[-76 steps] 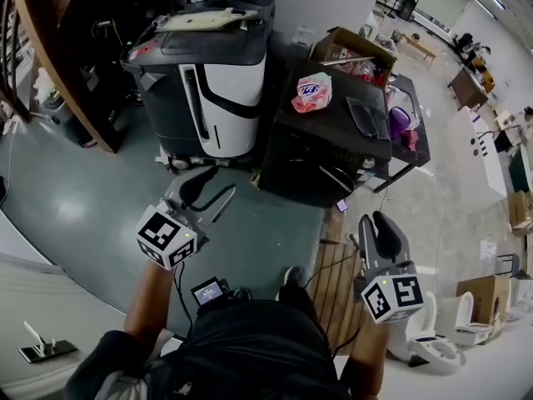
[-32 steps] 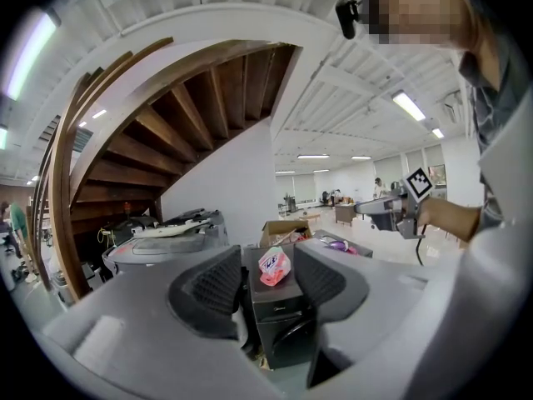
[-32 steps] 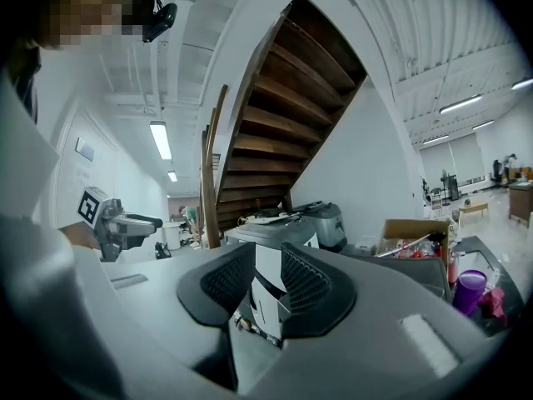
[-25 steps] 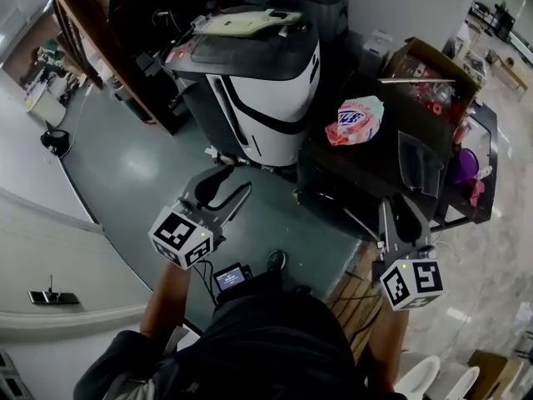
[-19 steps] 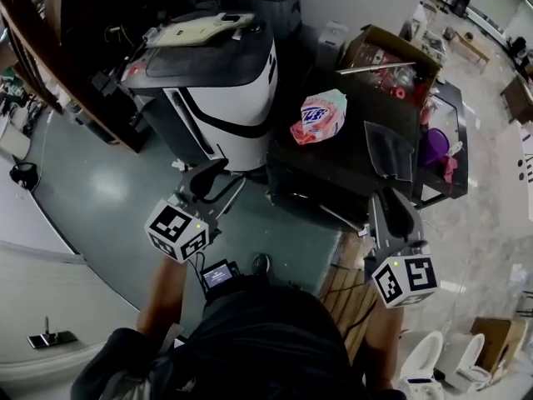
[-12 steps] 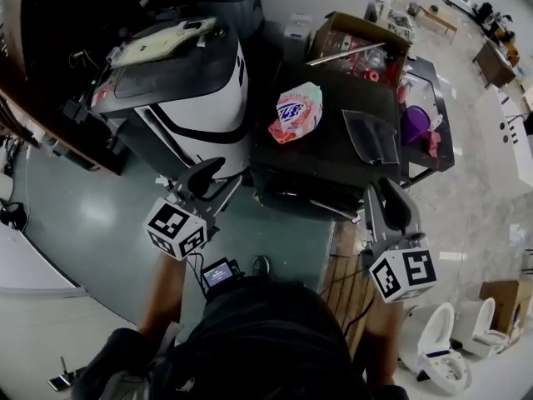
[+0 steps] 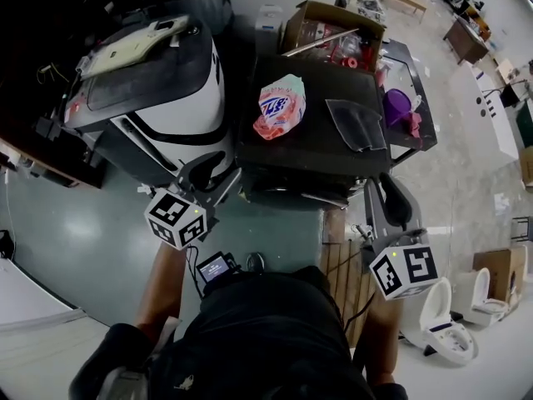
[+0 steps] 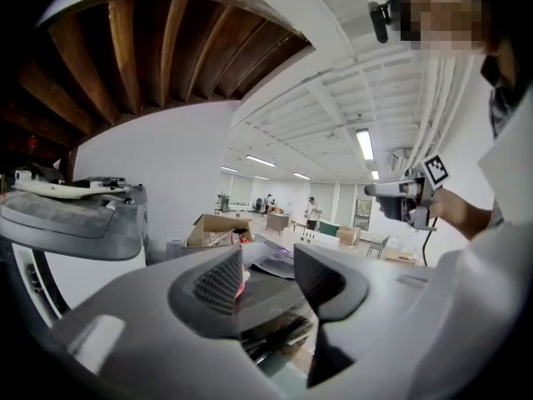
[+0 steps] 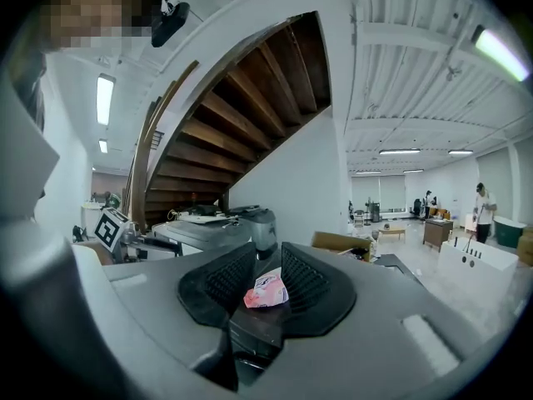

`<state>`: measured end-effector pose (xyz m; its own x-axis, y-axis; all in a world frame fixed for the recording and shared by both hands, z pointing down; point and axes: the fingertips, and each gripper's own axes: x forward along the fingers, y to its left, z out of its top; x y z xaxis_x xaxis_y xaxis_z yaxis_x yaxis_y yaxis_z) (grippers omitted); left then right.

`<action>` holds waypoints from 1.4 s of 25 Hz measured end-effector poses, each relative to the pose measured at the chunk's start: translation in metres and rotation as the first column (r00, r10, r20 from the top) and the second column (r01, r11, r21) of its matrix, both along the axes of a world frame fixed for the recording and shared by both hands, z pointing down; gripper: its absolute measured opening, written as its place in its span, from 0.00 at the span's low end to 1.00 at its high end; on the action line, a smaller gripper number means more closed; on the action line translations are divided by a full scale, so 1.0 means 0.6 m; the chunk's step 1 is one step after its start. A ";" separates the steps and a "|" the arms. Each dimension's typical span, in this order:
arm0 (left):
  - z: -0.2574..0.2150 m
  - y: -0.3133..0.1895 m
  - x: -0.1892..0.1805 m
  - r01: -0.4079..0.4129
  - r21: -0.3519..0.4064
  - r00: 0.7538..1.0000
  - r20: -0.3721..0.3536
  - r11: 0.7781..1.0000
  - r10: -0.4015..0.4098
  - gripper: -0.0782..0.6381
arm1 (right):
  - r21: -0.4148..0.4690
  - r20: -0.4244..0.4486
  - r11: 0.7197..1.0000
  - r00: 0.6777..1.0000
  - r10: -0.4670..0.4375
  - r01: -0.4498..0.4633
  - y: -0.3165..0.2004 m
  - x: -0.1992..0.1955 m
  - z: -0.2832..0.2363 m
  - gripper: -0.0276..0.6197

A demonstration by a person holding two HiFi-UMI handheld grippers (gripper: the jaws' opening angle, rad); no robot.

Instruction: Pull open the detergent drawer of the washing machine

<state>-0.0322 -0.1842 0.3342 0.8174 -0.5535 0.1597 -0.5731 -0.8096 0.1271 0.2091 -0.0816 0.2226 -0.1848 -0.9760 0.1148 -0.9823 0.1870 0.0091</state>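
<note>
Left claw (image 7: 218, 174), right claw (image 7: 391, 194) (two, empty) face one washing machine (image 7: 321, 144).

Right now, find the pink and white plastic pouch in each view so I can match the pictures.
Head view: the pink and white plastic pouch lies upper centre, on the black machine top.
Left gripper view: low centre, only a red sliver shows.
Right gripper view: low centre, on the same black top.
Shared landmark: the open brown cardboard box beyond the pouch.
</note>
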 end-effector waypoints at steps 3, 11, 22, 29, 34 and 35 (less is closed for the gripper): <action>0.020 -0.011 -0.002 -0.009 -0.030 1.000 -0.006 0.999 0.009 0.41 | -0.021 -0.019 1.000 1.000 0.010 -0.011 -0.003 -0.008 -0.003 0.16; 0.070 -0.047 -0.003 0.012 -0.081 1.000 -0.006 0.997 -0.013 0.41 | -0.056 -0.037 0.998 0.999 -0.011 0.009 -0.039 -0.012 0.014 0.16; 0.126 -0.087 -0.027 0.100 -0.140 0.995 0.004 0.985 -0.100 0.41 | -0.147 -0.054 0.981 0.989 -0.135 0.126 -0.134 -0.044 0.044 0.16; 0.172 -0.097 -0.032 0.134 -0.181 0.991 0.005 0.974 -0.136 0.41 | -0.203 -0.062 0.965 0.981 -0.181 0.166 -0.168 -0.057 0.076 0.16; 0.203 -0.101 -0.037 0.158 -0.212 0.987 0.002 0.964 -0.161 0.41 | -0.230 -0.066 0.955 0.976 -0.206 0.186 -0.183 -0.061 0.093 0.16; 0.209 -0.102 -0.037 0.162 -0.218 0.986 0.003 0.962 -0.165 0.41 | -0.236 -0.066 0.953 0.975 -0.210 0.190 -0.186 -0.062 0.096 0.16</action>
<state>-0.0546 -0.2451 0.4596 0.7216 -0.6335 0.2792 -0.6922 -0.6570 0.2986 0.1721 -0.1932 0.2805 -0.3524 -0.8665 0.3535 -0.9217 0.3868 0.0292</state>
